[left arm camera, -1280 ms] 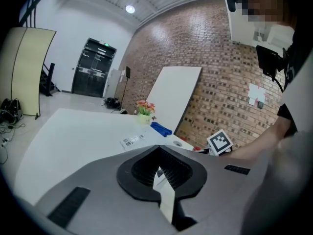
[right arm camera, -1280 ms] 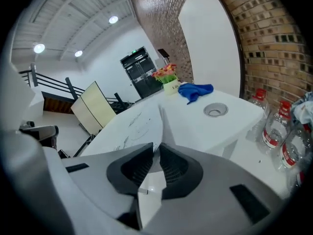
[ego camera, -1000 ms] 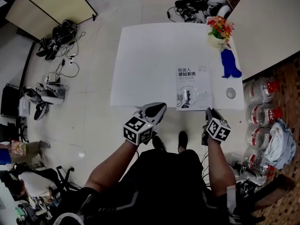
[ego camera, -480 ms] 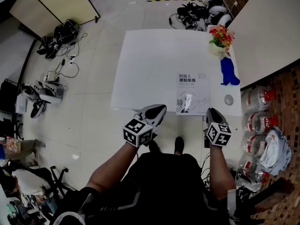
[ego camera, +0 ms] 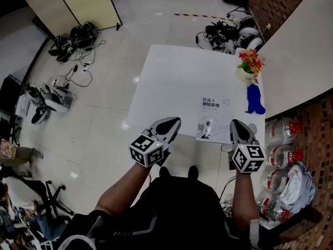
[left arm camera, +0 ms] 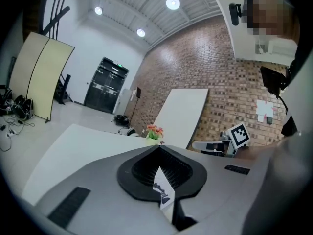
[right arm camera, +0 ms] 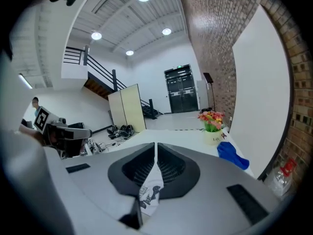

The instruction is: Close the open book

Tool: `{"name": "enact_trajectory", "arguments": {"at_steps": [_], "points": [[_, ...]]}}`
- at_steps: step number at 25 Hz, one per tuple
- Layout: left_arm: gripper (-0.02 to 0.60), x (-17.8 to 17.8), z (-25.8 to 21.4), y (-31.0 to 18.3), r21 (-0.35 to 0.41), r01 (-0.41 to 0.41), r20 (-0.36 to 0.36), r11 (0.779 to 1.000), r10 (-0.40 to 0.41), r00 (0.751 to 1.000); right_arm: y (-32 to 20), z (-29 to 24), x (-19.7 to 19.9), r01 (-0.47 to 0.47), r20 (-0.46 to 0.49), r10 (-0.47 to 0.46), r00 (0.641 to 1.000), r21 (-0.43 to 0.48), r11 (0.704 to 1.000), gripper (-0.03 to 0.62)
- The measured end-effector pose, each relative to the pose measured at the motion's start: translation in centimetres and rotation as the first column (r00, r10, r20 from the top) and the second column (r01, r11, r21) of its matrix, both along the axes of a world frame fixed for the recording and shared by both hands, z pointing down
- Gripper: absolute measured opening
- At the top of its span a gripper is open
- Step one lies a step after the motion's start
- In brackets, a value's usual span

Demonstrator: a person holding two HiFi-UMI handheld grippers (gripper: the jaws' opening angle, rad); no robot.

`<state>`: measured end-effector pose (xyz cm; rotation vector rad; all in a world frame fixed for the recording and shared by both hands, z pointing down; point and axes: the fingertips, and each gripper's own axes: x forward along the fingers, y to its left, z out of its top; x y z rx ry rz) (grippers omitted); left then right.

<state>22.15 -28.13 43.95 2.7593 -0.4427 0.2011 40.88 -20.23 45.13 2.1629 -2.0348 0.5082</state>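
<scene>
Both grippers now sit higher: left gripper clenched and empty, right gripper empty, its jaws just closing. A careless swing could knock the closed book off the near edge of the tabletop.

A closed book lies at the white worktop's near edge, with a flower pot and a blue object along its right side. The left tool hangs left of the book; the right tool, its jaws just closing on nothing, hangs just right of it
</scene>
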Motion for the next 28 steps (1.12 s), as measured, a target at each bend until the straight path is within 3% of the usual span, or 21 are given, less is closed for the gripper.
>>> {"name": "enact_trajectory", "arguments": {"at_steps": [7,19,25,28], "points": [[-0.005,-0.4,-3.1,0.2,0.037,0.048,-0.026,0.998,-0.047,0.999,-0.7,-4.3,-1.5,0.093,-0.054,-0.090,0.995,0.059,0.994,0.002],[-0.005,-0.1,-6.4,1.2,0.115,0.123,-0.051,0.986,-0.118,0.992,-0.2,-7.3,-1.6,0.205,-0.086,-0.196,0.977,0.113,0.972,0.002],[-0.005,-2.2,-7.8,3.0,0.168,0.151,-0.066,0.974,-0.141,0.988,0.9,-7.4,-2.5,0.223,-0.083,-0.213,0.974,0.142,0.964,0.000],[-0.005,-5.0,-7.8,3.9,0.167,0.188,-0.088,0.968,-0.175,0.981,2.3,-8.3,-5.2,0.226,-0.093,-0.214,0.972,0.149,0.963,0.000]]}}
